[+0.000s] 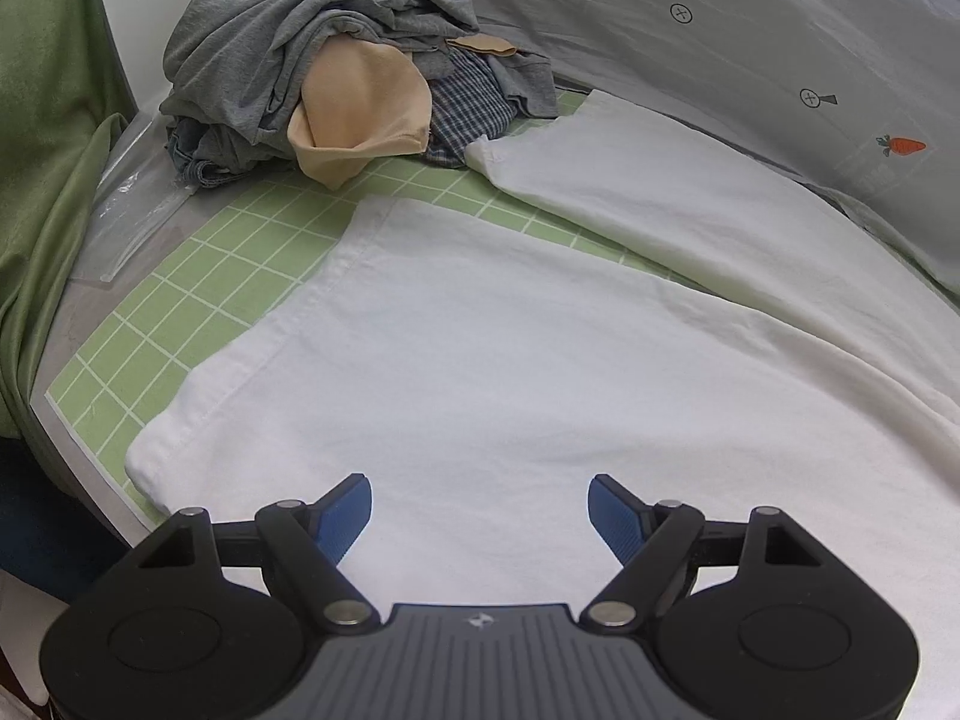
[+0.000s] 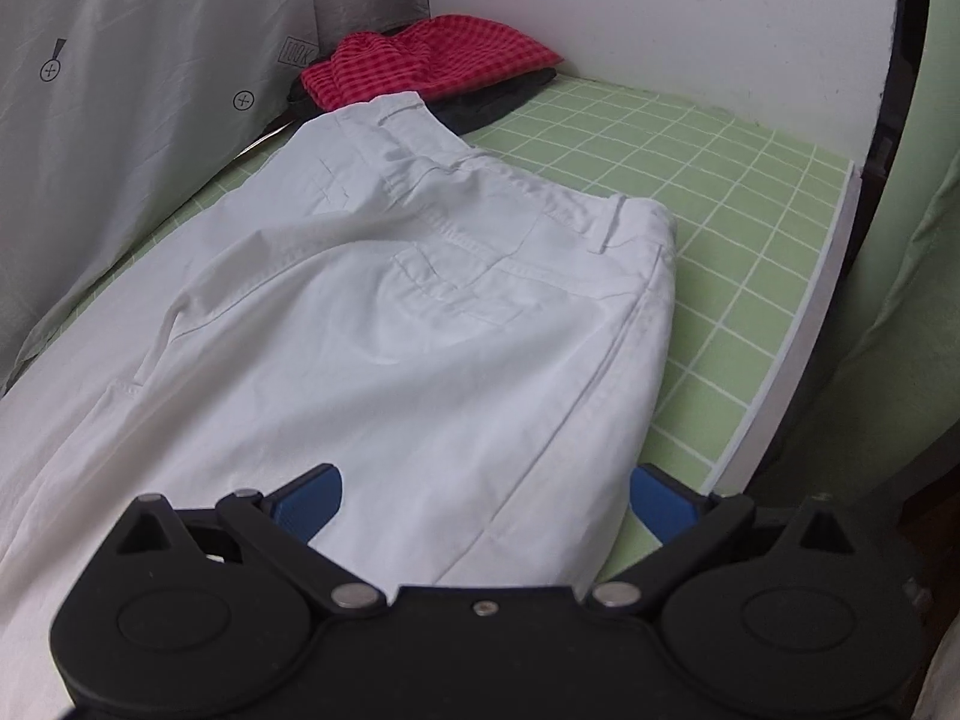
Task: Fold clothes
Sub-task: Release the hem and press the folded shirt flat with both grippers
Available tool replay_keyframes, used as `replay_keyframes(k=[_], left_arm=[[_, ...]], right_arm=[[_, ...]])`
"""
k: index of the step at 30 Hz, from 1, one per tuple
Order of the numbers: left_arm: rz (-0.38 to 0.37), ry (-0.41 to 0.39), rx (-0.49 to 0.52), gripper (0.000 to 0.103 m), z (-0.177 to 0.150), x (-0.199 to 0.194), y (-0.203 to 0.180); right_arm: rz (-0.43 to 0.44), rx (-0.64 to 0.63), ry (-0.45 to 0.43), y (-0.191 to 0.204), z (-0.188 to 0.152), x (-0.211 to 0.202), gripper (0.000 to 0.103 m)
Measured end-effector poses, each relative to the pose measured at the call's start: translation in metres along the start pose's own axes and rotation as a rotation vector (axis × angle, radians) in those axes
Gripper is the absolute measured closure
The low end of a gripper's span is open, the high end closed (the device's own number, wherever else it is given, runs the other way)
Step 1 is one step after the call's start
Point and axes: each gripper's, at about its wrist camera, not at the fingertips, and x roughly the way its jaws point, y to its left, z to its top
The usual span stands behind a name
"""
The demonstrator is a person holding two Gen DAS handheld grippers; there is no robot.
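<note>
Left wrist view: your left gripper (image 1: pixel 480 495) hangs over the white trousers (image 1: pixel 510 372), jaws wide, nothing between the blue pads (image 1: pixel 345 516), no cloth pinched. The trousers lie flat on the green grid mat (image 1: pixel 198 294), 2 legs spread apart with mat showing between them, hems toward the pile of unfolded clothes (image 1: pixel 336 78).

In the right wrist view your right gripper (image 2: pixel 486 495) is also spread wide and empty, above the seat side seam, waistband end toward the red checked stack (image 2: pixel 432 57).

Risks from here, as I judge them: with the legs apart, grabbing 1 leg alone will likely drag the other and skew the fold. The near hem sits close to the mat edge (image 1: pixel 90 432), so a sideways pull could slide it off. The far leg end almost touches the pile, so lifting it carelessly may snag the plaid piece (image 1: pixel 468 108). Pinch too shallow and you get only the top layer, leaving the under layer bunched.
</note>
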Motion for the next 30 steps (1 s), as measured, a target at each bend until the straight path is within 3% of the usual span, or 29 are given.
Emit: replay_keyframes(k=[4, 12, 16, 21, 30], left_arm=[[-0.013, 0.01, 0.001, 0.023, -0.011, -0.008, -0.02], [-0.033, 0.048, -0.014, 0.023, -0.036, -0.017, -0.044], [-0.03, 0.063, -0.017, 0.023, -0.044, -0.019, -0.052], [-0.03, 0.066, -0.014, 0.023, -0.047, -0.02, -0.061], [-0.063, 0.089, 0.01, 0.023, -0.055, -0.019, -0.084]], right_arm=[[0.107, 0.045, 0.066, -0.01, 0.0, 0.007, 0.0], [0.23, 0.172, 0.179, -0.03, 0.001, 0.021, 0.0], [0.232, 0.226, 0.203, -0.042, 0.004, 0.018, 0.0], [0.195, 0.222, 0.165, -0.056, 0.013, 0.021, 0.0], [0.238, 0.225, 0.137, -0.059, 0.034, 0.039, 0.0]])
